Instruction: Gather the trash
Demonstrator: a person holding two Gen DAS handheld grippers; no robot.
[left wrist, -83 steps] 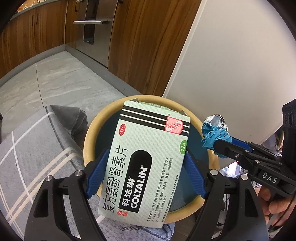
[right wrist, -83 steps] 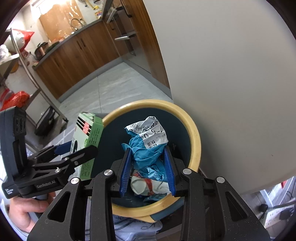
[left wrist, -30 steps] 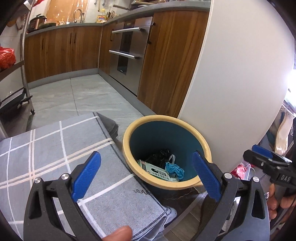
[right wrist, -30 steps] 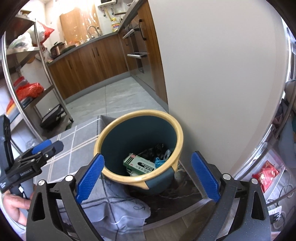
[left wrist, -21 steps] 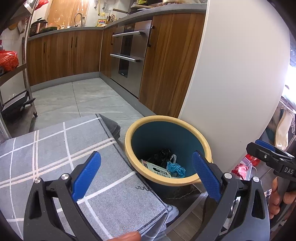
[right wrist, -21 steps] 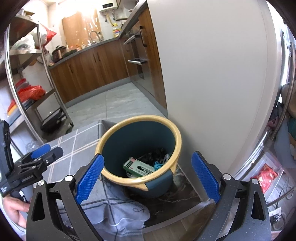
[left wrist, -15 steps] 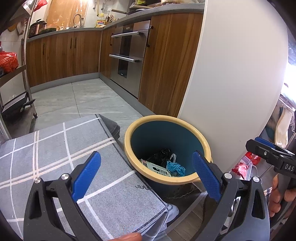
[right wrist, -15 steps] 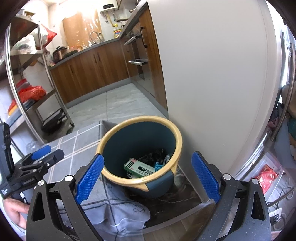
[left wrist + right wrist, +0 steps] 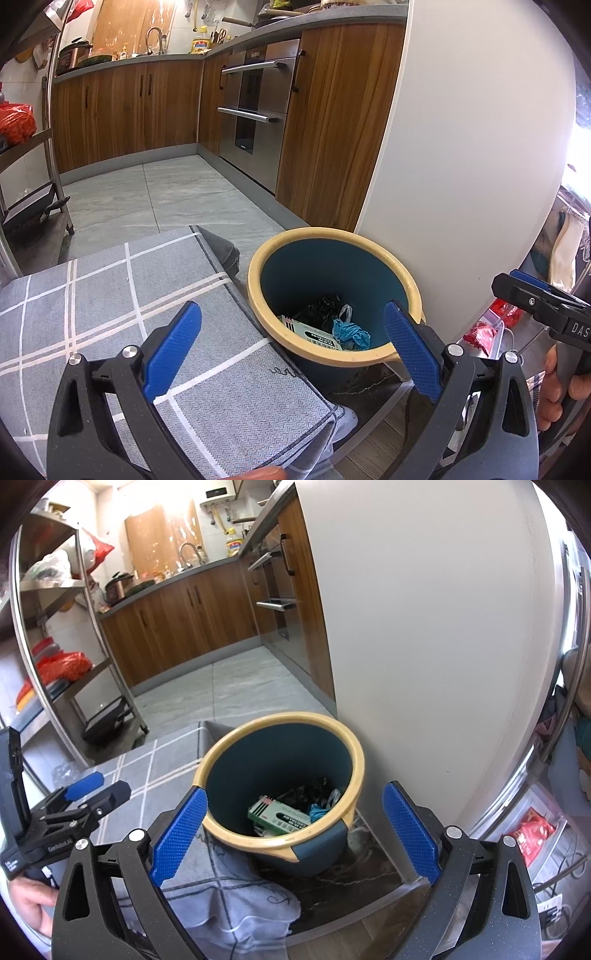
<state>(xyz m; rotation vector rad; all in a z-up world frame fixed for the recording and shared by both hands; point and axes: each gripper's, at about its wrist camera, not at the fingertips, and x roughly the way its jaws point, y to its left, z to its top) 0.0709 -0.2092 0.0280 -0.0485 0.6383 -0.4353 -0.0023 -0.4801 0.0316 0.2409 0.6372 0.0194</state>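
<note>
Ahead of both claws and to the right rises a broad white panel (image 9: 469, 155), and the teal waste bin (image 9: 343, 734) with its yellow rim stands on the floor hard against its foot, likely parked there to keep it out of the walkway yet within reach of the table edge. Below and to the left of the left gripper (image 9: 291, 339) lies a grey checked cloth (image 9: 110, 280), its corner drooping over the edge just beside the bin, so anything swept off that side would drop close to the opening. The left gripper stands wide open with nothing between its blue pads, held above and short of the bin; the right gripper (image 9: 295, 830) is equally spread and empty, its pads framing the bin from above, a pose that suits hands finished with a drop. Down inside the bin, beyond and beneath both claws, rests the green medicine box (image 9: 280, 818), lying flat on darker rubbish, and just to its right sits the crumpled blue wrapper (image 9: 351, 334). Judging by this, the trash in view is already collected, and no further litter shows on the cloth.
</note>
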